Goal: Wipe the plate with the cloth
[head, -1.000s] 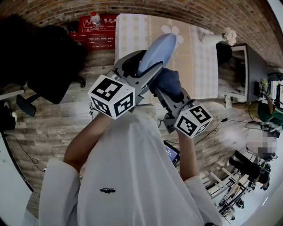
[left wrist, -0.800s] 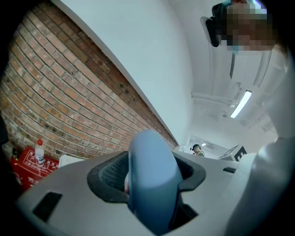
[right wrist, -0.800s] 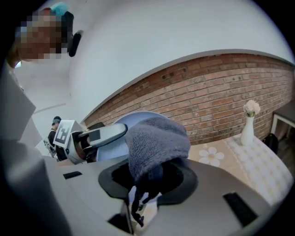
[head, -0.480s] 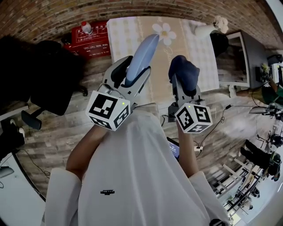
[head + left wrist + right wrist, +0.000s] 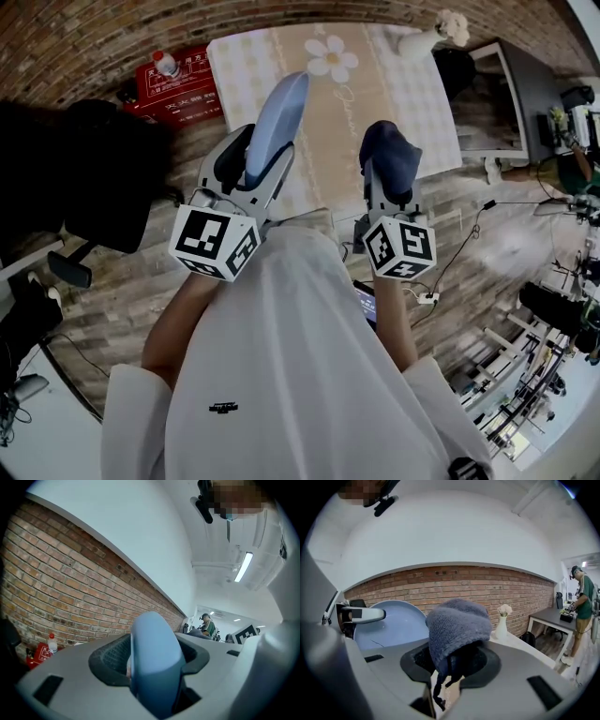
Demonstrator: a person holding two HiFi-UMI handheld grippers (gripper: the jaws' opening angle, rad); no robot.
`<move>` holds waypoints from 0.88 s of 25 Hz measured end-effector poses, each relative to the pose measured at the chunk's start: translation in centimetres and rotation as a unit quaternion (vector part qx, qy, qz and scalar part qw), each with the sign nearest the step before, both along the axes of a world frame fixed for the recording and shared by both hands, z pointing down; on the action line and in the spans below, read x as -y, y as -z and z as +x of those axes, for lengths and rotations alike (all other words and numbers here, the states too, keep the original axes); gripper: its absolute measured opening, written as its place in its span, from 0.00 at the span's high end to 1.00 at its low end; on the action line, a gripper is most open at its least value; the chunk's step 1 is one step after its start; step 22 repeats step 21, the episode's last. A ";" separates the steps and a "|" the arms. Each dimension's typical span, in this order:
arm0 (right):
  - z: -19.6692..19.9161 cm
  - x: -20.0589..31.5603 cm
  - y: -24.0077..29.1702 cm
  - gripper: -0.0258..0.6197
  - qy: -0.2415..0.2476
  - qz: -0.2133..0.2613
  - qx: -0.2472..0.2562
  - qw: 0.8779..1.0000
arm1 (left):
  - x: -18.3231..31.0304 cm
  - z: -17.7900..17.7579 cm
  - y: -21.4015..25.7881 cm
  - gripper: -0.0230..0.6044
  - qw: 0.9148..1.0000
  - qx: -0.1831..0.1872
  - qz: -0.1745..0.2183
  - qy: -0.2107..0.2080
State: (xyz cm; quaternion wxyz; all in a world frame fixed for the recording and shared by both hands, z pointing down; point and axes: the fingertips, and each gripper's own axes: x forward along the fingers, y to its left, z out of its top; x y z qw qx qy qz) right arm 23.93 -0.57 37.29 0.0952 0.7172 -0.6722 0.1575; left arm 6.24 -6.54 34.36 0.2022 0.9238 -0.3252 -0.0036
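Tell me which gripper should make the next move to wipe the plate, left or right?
Right. The right gripper is shut on the cloth, apart from the plate, whose face is turned toward it. The left gripper is shut on the plate, holding it on edge, so it likely just steadies.

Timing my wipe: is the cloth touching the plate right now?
Apart. The head view shows bare tablecloth between the plate in the left gripper and the cloth in the right gripper.
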 end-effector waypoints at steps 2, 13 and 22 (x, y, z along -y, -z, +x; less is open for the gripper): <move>0.3 -0.3 -0.1 0.76 -0.004 -0.002 -0.002 1.000 | -0.2 0.0 -0.1 0.55 1.000 -0.002 -0.004 -0.002; 0.8 -0.8 -0.6 0.76 0.012 -0.009 0.003 1.000 | -0.3 0.3 -0.3 0.55 1.000 -0.007 -0.012 -0.011; 0.1 -1.6 -1.0 0.76 0.002 -0.007 0.016 1.000 | -0.5 -0.1 -0.7 0.55 1.000 -0.004 -0.018 -0.009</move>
